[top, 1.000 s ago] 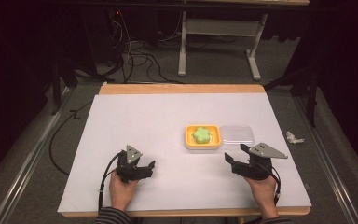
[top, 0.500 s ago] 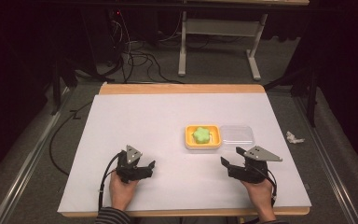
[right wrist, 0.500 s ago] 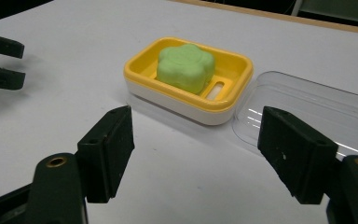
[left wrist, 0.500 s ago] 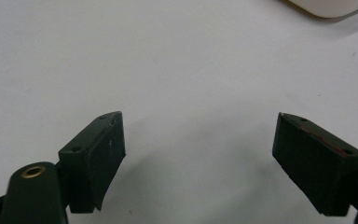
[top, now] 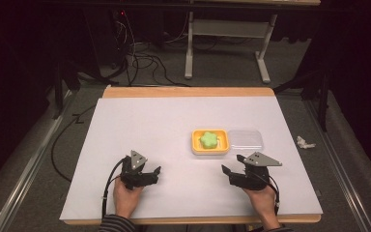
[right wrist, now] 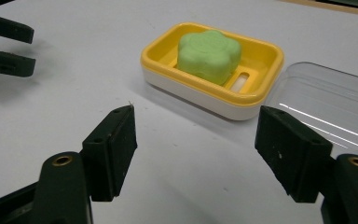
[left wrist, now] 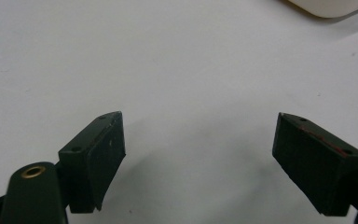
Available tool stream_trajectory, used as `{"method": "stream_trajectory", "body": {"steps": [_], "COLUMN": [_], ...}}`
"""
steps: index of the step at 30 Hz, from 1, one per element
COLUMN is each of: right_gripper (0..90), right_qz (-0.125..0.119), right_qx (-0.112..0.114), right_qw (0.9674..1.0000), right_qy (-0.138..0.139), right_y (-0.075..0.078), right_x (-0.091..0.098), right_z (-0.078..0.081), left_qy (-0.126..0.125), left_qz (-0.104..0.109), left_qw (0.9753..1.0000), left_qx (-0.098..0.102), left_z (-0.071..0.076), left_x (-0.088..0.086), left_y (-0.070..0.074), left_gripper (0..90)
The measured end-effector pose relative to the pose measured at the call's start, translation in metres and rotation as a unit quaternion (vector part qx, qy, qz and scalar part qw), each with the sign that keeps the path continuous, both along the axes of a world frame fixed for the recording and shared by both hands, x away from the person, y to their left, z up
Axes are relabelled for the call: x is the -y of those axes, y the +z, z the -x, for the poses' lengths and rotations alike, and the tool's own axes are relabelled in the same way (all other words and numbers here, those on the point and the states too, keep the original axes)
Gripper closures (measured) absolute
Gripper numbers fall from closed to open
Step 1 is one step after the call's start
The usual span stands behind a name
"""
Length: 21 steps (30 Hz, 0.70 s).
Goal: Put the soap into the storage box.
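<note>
Green soap (right wrist: 209,56): lies in yellow dish (right wrist: 168,49), clear lid (right wrist: 326,100) just beside dish. Right tool (right wrist: 196,144): jaws wide, empty, near dish. Left tool (left wrist: 200,158): wide, empty, well apart.

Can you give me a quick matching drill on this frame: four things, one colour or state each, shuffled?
Things:
1. soap
2. soap dish
3. lid
4. right gripper

States:
A. clear, lying flat beside the dish
B. open, holding nothing
C. green, flower-shaped, in the dish
D. yellow rim over a white base

Pairs: 1-C, 2-D, 3-A, 4-B
</note>
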State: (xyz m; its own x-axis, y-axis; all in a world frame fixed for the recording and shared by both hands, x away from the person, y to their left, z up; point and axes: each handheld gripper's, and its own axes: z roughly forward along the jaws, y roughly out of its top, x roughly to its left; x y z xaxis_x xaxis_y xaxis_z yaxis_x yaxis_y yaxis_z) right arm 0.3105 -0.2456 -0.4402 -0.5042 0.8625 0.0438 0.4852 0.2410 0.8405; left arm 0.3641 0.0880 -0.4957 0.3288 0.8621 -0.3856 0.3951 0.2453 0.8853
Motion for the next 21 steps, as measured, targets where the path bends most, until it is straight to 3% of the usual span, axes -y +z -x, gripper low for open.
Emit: {"method": "stream_trajectory", "body": {"steps": [12,21], "right_gripper": [30.5,30.6], "right_qz": [0.003,0.010], "right_qx": [-0.007,-0.022], "right_qw": [1.0000,0.9996], "right_qy": [0.006,0.015], "right_y": [-0.002,-0.012], "right_x": [-0.006,-0.014], "right_z": [-0.001,-0.006], "left_qy": [0.000,0.000], "left_qz": [0.000,-0.002], "left_qw": [1.0000,1.0000], "left_qx": [0.000,0.000], "left_z": [0.000,0.000], "left_x": [0.000,0.000], "left_y": [0.000,0.000], "left_gripper": [17.5,17.5]}}
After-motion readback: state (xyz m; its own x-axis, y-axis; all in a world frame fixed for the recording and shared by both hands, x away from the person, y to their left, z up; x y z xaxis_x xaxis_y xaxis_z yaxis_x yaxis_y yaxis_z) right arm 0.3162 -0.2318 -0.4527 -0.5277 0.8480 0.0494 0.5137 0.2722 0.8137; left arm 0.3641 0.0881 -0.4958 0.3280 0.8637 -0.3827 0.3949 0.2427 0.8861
